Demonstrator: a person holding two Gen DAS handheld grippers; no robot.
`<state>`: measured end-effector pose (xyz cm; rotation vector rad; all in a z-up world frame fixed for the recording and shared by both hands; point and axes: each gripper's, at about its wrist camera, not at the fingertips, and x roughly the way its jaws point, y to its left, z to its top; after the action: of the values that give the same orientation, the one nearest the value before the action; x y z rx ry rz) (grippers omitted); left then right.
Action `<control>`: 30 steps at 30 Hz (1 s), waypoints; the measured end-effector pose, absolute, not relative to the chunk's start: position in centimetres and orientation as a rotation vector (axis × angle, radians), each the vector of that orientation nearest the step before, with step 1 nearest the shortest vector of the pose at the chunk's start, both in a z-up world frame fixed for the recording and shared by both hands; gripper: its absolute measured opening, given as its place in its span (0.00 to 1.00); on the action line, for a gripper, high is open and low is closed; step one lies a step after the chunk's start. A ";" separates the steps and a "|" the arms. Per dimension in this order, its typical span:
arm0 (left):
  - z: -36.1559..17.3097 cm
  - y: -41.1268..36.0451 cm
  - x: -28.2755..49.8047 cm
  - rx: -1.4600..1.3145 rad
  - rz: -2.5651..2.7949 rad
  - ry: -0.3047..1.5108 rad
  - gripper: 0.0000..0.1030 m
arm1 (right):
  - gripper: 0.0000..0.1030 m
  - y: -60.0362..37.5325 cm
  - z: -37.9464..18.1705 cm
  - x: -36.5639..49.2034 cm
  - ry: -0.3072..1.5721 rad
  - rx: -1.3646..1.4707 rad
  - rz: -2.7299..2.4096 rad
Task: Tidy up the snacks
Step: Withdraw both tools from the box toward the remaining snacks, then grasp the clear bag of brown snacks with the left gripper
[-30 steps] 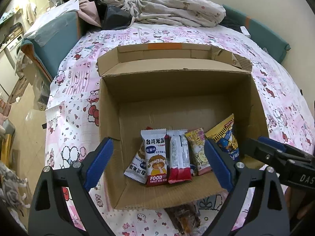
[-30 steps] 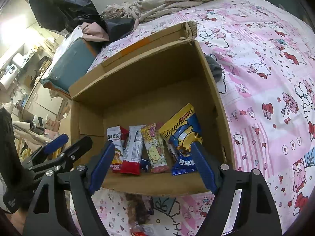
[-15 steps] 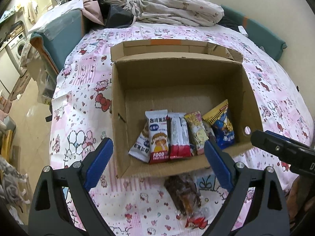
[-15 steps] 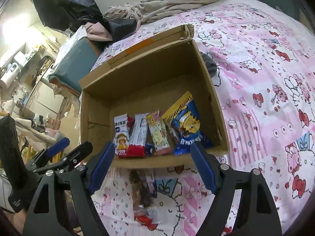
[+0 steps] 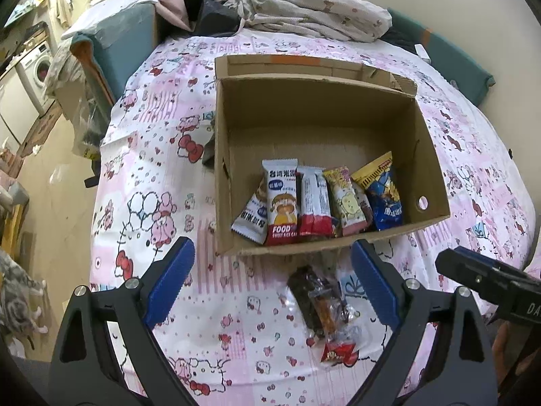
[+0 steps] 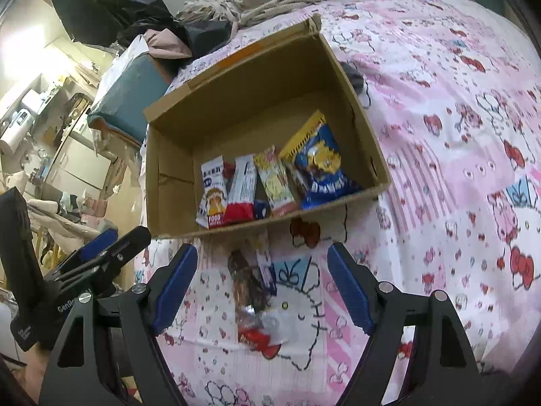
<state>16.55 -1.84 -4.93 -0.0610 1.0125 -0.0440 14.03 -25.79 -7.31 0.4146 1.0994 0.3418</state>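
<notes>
An open cardboard box (image 5: pixel 436 176) (image 6: pixel 365 121) lies on the bed. Several snack packets stand in a row along its near wall: a white rice-cake packet (image 5: pixel 282 203) (image 6: pixel 213 193), a red-and-white bar (image 5: pixel 315 201) (image 6: pixel 242 189), a yellow-pink packet (image 5: pixel 343 199) (image 6: pixel 274 182) and a blue-yellow bag (image 5: pixel 383 193) (image 6: pixel 321 165). A clear bag of dark snacks with a red end (image 5: pixel 324 308) (image 6: pixel 252 297) lies on the sheet in front of the box. My left gripper (image 5: pixel 270 280) is open and empty above that bag. My right gripper (image 6: pixel 262 287) is open and empty over it too.
The bed has a pink cartoon-print sheet (image 5: pixel 152 203) (image 6: pixel 456 135). Crumpled bedding (image 5: pixel 304 10) and dark clothes lie at the far end. A teal cushion (image 5: pixel 115 44) is at the far left, with the floor and a washing machine (image 5: pixel 37 67) beyond the bed's left edge.
Both grippers have pulled back from the box toward me. The box now looks farther off, and the clear bag of dark snacks on the sheet has come fully into view.
</notes>
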 end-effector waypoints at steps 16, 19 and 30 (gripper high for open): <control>-8.0 0.7 15.3 -0.212 0.040 1.163 0.89 | 0.79 -26.9 -10.5 11.7 1.228 0.501 0.289; -8.8 1.5 15.5 -0.276 0.057 1.196 0.89 | 0.79 -27.7 -11.5 11.8 1.256 0.571 0.255; -13.6 -1.2 15.9 -0.281 0.035 1.329 0.73 | 0.79 -28.2 -13.4 12.8 1.307 0.625 0.199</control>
<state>15.93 -1.18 -13.59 -0.2809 1.3286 0.0353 12.76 -28.20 -13.37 0.6248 1.3068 0.1985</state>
